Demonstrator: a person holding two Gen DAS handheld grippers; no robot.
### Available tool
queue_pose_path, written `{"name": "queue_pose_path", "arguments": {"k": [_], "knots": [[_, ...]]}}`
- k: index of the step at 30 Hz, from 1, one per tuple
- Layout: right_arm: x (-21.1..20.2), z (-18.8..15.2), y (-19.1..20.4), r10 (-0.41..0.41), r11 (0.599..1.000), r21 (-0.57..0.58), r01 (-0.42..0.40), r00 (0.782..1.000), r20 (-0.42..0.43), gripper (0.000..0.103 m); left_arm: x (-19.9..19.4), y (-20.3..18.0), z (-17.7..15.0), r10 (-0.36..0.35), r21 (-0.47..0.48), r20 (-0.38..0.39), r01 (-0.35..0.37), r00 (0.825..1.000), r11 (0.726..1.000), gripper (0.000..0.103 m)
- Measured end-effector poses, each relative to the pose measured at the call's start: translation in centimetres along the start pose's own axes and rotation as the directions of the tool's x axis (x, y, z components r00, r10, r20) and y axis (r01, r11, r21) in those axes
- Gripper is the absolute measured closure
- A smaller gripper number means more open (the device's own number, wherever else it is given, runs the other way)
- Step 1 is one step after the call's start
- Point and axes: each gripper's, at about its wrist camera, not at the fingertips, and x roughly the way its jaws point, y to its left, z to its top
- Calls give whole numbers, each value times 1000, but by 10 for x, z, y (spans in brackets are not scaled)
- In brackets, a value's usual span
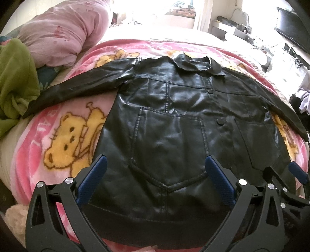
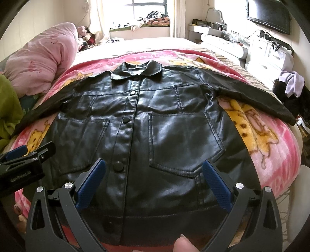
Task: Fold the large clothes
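Observation:
A black leather jacket (image 1: 174,120) lies flat, front up and buttoned, on a pink bear-print blanket (image 1: 64,135), collar away from me, both sleeves spread out. It also shows in the right wrist view (image 2: 155,126). My left gripper (image 1: 155,164) is open and empty, above the hem over the jacket's left pocket. My right gripper (image 2: 154,168) is open and empty, above the hem near the button row and right pocket. The right gripper shows at the right edge of the left wrist view (image 1: 286,174), and the left gripper at the left edge of the right wrist view (image 2: 25,155).
A pink quilt (image 2: 42,60) and a green cloth (image 1: 15,81) lie at the bed's left side. A white dresser (image 2: 271,52) with clutter and a wall TV (image 2: 269,13) stand at the right. A window (image 2: 149,9) is behind the bed. A fingertip (image 2: 184,244) shows at the bottom.

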Motion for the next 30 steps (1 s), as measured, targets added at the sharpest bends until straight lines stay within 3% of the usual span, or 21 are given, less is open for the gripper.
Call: {"name": "queue_pose_path", "arguments": {"k": [16,30], "knots": [[21,78,-6,-29,999,-24,30,998,51,4,24,-3,75,-5,-43,4,6,1000,999,8],[79,132,-31,-86,996,16,86,996,36,4,65,-30,134,-15,-18,-3,15,1000,1000,8]]}}
